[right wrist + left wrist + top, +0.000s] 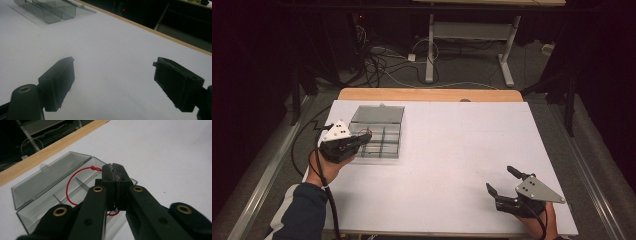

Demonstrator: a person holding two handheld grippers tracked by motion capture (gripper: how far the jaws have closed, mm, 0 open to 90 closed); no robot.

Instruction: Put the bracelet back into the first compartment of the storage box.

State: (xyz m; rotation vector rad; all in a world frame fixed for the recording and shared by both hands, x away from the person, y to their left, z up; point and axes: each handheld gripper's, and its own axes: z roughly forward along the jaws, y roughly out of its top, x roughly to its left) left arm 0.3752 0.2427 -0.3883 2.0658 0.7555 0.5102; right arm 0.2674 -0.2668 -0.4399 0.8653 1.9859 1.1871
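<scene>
A dark room with cables on the floor surrounds a white counter (447, 160) whose far edge shows a wooden strip. The landmark is a clear box (377, 135) lying toward the counter's far left corner, its lid (377, 114) folded open and flat on the far side, its divided tray on the near side; in the high view its long axis runs left to right, parallel to the wooden edge. The left gripper (364, 140) hovers over the box's left end, its fingers (110, 185) pressed together on a red cord loop (71, 187), which arcs over the tray's compartments with a knot close to the fingertips. The right gripper (501, 181) sits well apart from the box, near the counter's near right corner, its fingers (58, 80) spread wide and holding nothing, bare counter between them.
</scene>
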